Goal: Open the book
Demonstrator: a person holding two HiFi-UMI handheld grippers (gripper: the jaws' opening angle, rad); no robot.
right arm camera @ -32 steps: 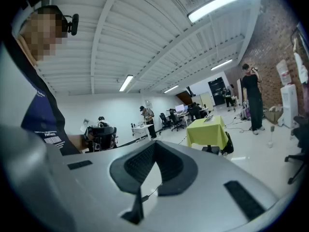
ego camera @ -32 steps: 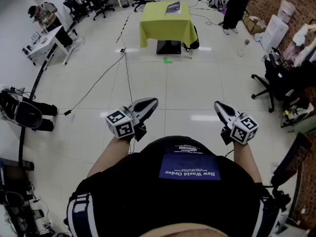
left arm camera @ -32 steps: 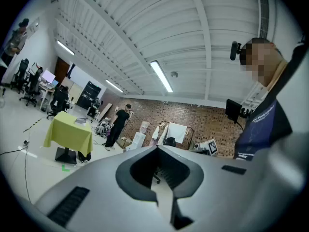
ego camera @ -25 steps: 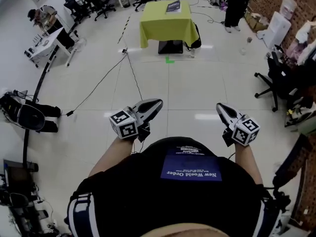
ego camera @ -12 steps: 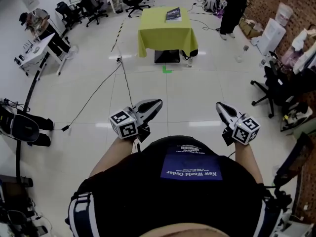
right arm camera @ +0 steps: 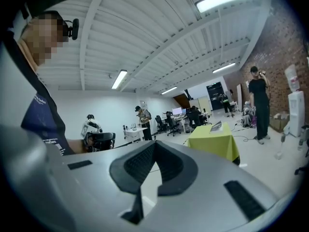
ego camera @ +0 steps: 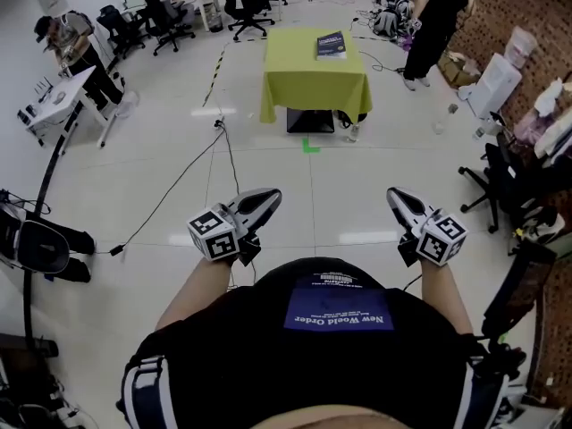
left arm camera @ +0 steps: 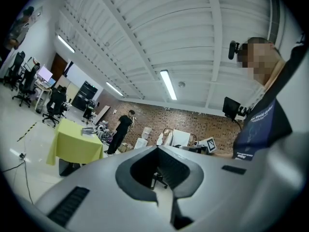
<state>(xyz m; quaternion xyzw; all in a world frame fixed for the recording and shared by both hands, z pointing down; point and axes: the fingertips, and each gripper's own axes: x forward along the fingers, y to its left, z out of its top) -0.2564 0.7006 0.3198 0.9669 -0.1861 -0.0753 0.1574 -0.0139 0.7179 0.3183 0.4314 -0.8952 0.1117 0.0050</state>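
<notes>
My L tongs (ego camera: 271,195) & R tongs (ego camera: 393,195) are both closed tight, nothing in them. The dark blue rectangular book (ego camera: 331,45) lies on the yellow-green cloth-covered desk (ego camera: 313,83), well apart from both.

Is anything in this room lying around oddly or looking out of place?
Nothing looks spilled or damaged. A loose black cable trails across the open floor toward the yellow-clothed table, which might trip someone walking there. The book lies closed, near the table's far right corner rather than centred.
</notes>
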